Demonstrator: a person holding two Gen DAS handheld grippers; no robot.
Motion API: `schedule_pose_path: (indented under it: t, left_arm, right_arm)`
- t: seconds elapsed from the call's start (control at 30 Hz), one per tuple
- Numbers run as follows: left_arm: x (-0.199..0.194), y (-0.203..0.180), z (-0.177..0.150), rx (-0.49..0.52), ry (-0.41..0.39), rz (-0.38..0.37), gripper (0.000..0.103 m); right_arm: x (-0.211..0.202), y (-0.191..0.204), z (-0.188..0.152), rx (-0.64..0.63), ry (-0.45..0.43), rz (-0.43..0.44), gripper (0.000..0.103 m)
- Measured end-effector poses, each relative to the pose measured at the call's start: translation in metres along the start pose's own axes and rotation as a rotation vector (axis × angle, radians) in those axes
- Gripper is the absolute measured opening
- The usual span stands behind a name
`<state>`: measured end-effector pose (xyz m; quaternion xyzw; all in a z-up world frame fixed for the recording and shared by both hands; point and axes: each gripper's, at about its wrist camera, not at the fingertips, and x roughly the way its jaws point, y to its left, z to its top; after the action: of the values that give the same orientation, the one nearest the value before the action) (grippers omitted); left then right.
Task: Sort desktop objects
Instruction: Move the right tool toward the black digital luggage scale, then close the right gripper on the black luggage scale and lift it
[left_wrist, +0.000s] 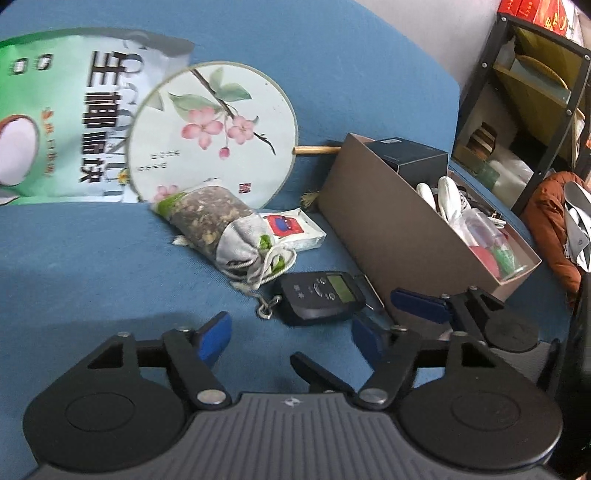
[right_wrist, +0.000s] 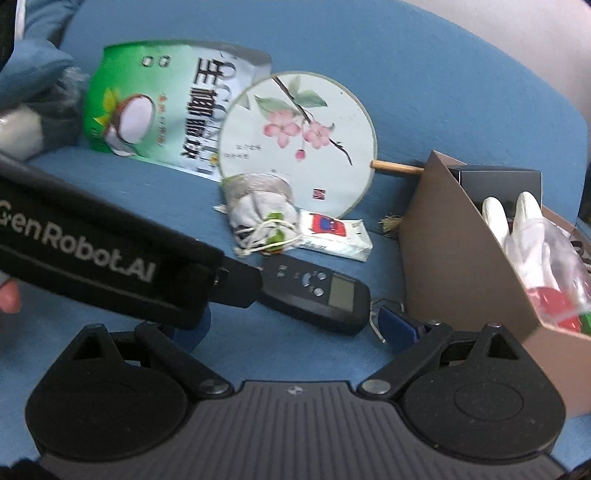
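On the blue table lie a black handheld digital scale (left_wrist: 320, 297) (right_wrist: 317, 294), a grey drawstring pouch of dried herbs (left_wrist: 225, 232) (right_wrist: 260, 214), a small tissue pack (left_wrist: 295, 229) (right_wrist: 336, 236), a round flower-painted fan (left_wrist: 214, 129) (right_wrist: 299, 136) and a green coconut snack bag (left_wrist: 62, 118) (right_wrist: 155, 107). My left gripper (left_wrist: 290, 338) is open and empty, just short of the scale. My right gripper (right_wrist: 295, 330) is open and empty, also just short of the scale; the left gripper's body (right_wrist: 99, 251) crosses its left side and hides its left finger.
A brown cardboard box (left_wrist: 376, 221) (right_wrist: 454, 258) stands to the right, holding a black box, white gloves and plastic-bagged items. The right gripper's fingers (left_wrist: 421, 301) show beside the box. A metal shelf (left_wrist: 524, 92) stands beyond the table's right edge.
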<state>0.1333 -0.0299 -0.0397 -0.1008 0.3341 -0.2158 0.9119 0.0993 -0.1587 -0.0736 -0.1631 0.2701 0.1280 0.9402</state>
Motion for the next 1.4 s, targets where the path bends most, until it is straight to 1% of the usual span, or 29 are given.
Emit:
schedule_pose_path:
  t: [0.1,0.17,0.3,0.43,0.6,0.63,0.7,0.77,0.8,0.93,1.07,1.17,1.2,1.23,1.3,1.33,1.4]
  left_arm:
    - [0.014,0.004,0.006,0.004,0.02,-0.007,0.071]
    - [0.022,0.008,0.008,0.006,0.033,-0.019,0.071]
    - [0.035,0.01,0.012,0.012,0.056,-0.036,0.07]
    - [0.048,0.011,0.017,0.005,0.069,-0.054,0.065]
    - [0.059,0.014,0.021,-0.012,0.079,-0.065,0.062]
    - [0.059,0.015,0.021,-0.011,0.078,-0.067,0.059]
    - [0.055,0.013,0.019,0.006,0.077,-0.053,0.057]
    - [0.048,0.013,0.015,0.013,0.071,-0.04,0.055]
    - [0.044,0.014,0.011,0.008,0.068,-0.043,0.052]
    - [0.014,0.018,-0.01,-0.008,0.053,-0.028,0.053]
    - [-0.024,0.026,-0.029,-0.045,0.055,-0.01,0.052]
    - [-0.051,0.03,-0.041,-0.061,0.053,0.022,0.053]
    - [-0.058,0.031,-0.042,-0.075,0.053,0.038,0.057]
    - [-0.067,0.034,-0.044,-0.102,0.049,0.06,0.063]
    - [-0.083,0.036,-0.046,-0.157,0.047,0.101,0.068]
    - [-0.09,0.035,-0.047,-0.171,0.048,0.115,0.069]
    - [-0.097,0.032,-0.05,-0.172,0.056,0.146,0.069]
  right_arm:
    - [0.017,-0.002,0.001,0.009,0.018,-0.023,0.095]
    - [0.027,-0.003,0.001,0.011,0.03,-0.02,0.095]
    - [0.04,-0.007,0.005,0.027,0.028,-0.022,0.095]
    - [0.053,-0.011,0.011,0.066,0.054,-0.015,0.096]
    - [0.066,-0.015,0.015,0.113,0.086,0.022,0.099]
    - [0.066,-0.017,0.016,0.129,0.094,0.04,0.099]
    - [0.064,-0.021,0.017,0.145,0.113,0.085,0.099]
    - [0.057,-0.017,0.014,0.104,0.123,0.116,0.099]
    - [0.053,-0.015,0.012,0.088,0.124,0.128,0.099]
    - [0.026,-0.001,0.003,0.046,0.126,0.204,0.099]
    - [-0.008,0.02,-0.007,-0.009,0.122,0.305,0.098]
    - [-0.033,0.033,-0.012,-0.034,0.122,0.395,0.098]
    - [-0.043,0.038,-0.014,-0.075,0.114,0.428,0.096]
    - [-0.049,0.041,-0.016,-0.111,0.104,0.445,0.09]
    - [-0.061,0.044,-0.016,-0.167,0.069,0.437,0.089]
    - [-0.064,0.042,-0.015,-0.177,0.049,0.426,0.089]
    - [-0.06,0.038,-0.012,-0.167,0.053,0.409,0.089]
